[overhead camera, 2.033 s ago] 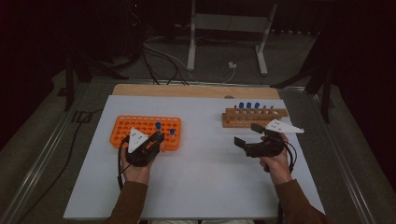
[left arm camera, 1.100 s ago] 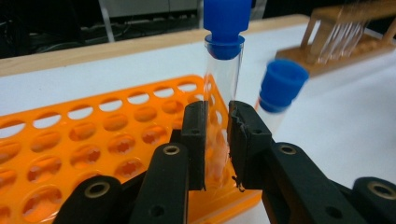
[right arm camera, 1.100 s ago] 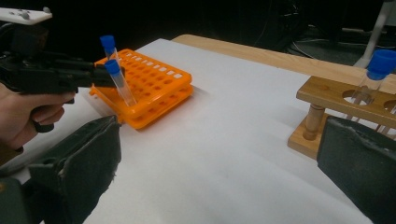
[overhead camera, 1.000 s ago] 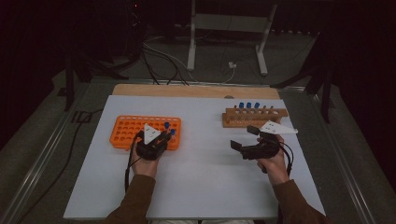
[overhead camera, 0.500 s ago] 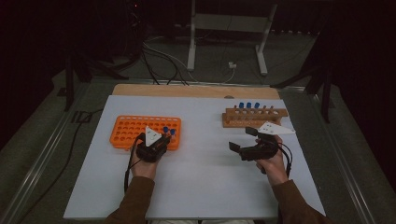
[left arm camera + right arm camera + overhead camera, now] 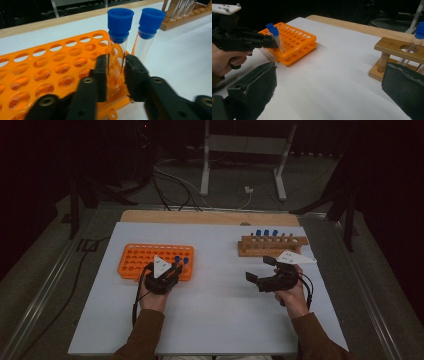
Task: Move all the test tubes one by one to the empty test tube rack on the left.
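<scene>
The left gripper (image 6: pixel 116 75) is pinching a blue-capped tube (image 6: pixel 117 47) upright, seating it in the orange rack (image 6: pixel 50 75). The right gripper (image 6: pixel 329 95) is waiting, jaws spread, near the wooden rack (image 6: pixel 397 50).

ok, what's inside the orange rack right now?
Two blue-capped tubes stand at one corner of the orange rack; the left gripper is shut on one. Other holes look empty. The tubes' lower ends are hidden inside the rack.
</scene>
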Available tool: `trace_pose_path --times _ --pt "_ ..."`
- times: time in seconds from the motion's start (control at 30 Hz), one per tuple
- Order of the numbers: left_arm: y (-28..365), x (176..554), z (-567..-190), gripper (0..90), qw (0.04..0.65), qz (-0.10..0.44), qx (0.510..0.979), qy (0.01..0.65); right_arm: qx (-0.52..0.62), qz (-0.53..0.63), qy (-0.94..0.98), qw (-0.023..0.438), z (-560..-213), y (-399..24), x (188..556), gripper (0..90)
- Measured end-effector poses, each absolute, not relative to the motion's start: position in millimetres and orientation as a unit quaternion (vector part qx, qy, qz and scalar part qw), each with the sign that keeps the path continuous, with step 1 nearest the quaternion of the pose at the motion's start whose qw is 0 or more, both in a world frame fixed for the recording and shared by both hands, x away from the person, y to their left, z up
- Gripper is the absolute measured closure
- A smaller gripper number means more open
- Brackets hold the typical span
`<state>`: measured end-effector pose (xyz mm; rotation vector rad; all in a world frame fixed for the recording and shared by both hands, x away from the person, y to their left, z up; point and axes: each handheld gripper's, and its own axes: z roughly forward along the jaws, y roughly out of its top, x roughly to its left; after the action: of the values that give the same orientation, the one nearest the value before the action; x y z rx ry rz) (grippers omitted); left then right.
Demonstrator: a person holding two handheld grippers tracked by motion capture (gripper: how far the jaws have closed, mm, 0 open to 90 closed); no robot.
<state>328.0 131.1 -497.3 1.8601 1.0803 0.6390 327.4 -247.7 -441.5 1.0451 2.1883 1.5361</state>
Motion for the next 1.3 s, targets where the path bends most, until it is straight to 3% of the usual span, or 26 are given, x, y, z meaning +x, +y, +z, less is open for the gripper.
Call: trace_pose_path --times 0.3,0.57,0.73,0.83,1.03,1.1,1.17,1.3 --pt "133.4 328.4 -497.9 76.5 0.43 0.238 0.748 0.445 0.364 0.531 0.752 0.139 -440.6 -250.6 328.1 0.0" --pt "146.1 316.5 -481.7 61.9 0.461 0.238 0.726 0.45 0.374 0.533 0.745 0.146 -439.7 -256.5 330.9 0.0" --pt "164.0 305.6 -471.1 50.7 0.477 0.245 0.705 0.464 0.377 0.533 0.742 0.149 -439.3 -258.3 331.8 0.0" --pt "175.2 300.0 -469.0 35.9 0.467 0.264 0.696 0.477 0.38 0.533 0.741 0.15 -439.3 -259.0 332.1 0.0" --pt "197.0 290.3 -468.7 16.4 0.483 0.265 0.672 0.495 0.388 0.533 0.735 0.158 -437.9 -260.5 332.4 0.0" --pt "199.8 287.7 -467.4 14.6 0.489 0.268 0.667 0.494 0.389 0.531 0.735 0.161 -436.9 -261.4 332.6 0.0" --pt "200.7 287.1 -466.2 4.3 0.489 0.268 0.669 0.491 0.391 0.526 0.736 0.171 -434.3 -262.3 333.3 0.0" --pt "200.4 285.4 -466.8 0.6 0.496 0.261 0.673 0.482 0.395 0.529 0.728 0.185 -423.4 -267.1 336.3 0.0"
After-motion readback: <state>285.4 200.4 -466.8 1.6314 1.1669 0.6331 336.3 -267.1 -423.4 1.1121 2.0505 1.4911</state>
